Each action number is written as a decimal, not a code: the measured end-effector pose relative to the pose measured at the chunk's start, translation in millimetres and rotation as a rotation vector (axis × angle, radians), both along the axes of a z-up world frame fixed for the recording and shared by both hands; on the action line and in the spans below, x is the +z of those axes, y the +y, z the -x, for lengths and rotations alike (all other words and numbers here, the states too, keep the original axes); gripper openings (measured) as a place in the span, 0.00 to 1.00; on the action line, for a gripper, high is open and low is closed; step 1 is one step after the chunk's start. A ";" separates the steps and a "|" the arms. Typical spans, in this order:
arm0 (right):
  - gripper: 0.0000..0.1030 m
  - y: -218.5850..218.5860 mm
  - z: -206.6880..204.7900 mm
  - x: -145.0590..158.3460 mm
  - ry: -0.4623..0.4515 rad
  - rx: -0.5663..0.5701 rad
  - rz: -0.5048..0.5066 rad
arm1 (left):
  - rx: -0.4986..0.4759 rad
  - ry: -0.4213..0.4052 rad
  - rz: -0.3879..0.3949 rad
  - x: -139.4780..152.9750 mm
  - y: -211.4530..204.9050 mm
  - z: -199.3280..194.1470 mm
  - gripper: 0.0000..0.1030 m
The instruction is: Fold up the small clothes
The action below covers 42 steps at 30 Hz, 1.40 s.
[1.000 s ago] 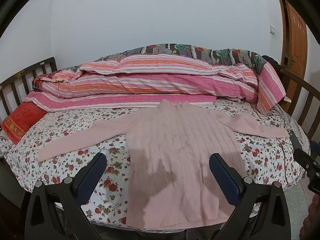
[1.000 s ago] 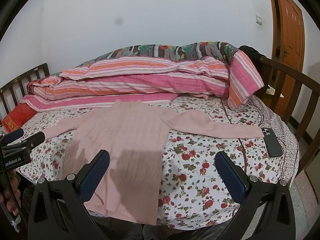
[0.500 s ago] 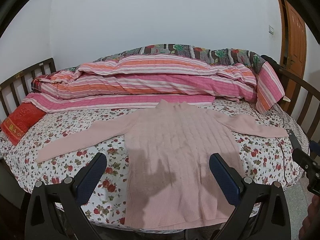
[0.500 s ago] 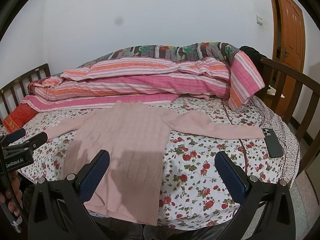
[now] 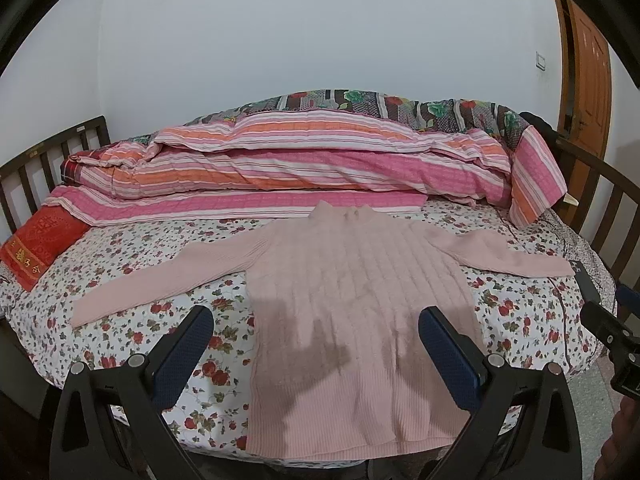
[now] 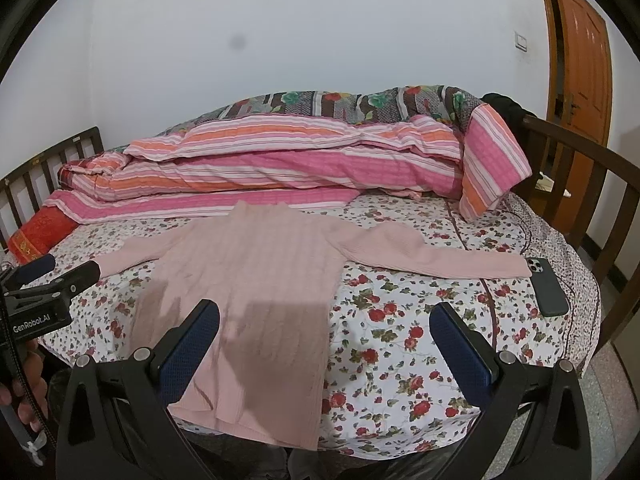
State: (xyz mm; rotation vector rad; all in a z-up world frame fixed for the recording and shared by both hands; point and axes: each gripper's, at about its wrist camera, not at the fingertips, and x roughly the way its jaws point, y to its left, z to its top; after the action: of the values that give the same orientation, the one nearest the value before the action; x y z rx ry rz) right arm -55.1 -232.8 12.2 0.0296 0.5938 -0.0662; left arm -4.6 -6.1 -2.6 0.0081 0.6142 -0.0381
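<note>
Each gripper is a black frame with silver screw heads and two dark-blue dotted pads. The left gripper (image 6: 52,280) bears white "GenRobot.AI" lettering and what seems a black cable beside the hand (image 6: 28,380).

A bed (image 5: 120,332) with a floral sheet carries a pink ribbed sweater (image 5: 352,312) spread flat at centre, sleeves out toward 9 and 3 o'clock. A striped quilt (image 5: 304,168) is heaped at 12, a red pillow (image 5: 38,248) lies at 9, and a dark phone (image 6: 548,286) at 3.
</note>
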 end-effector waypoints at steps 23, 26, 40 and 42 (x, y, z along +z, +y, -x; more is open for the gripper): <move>1.00 5.3 -19.5 -14.3 0.030 0.042 -0.008 | 0.000 0.034 0.035 -9.5 16.0 -18.3 1.00; 1.00 1.9 -28.2 -19.9 0.036 0.033 -0.008 | 0.005 0.057 0.058 -17.1 26.0 -27.1 1.00; 1.00 -24.1 -53.9 -42.2 0.017 0.033 -0.118 | 0.100 0.032 0.161 -30.9 69.7 -51.7 0.99; 1.00 -21.3 -57.9 -44.1 0.013 0.027 -0.103 | 0.112 0.015 0.154 -34.6 75.9 -52.9 0.98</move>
State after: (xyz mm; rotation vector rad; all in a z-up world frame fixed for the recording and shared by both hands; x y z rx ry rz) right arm 2.7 -254.1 -31.9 0.1206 0.6101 -0.0097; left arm 48.4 69.8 -37.1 -0.1761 0.6241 0.0233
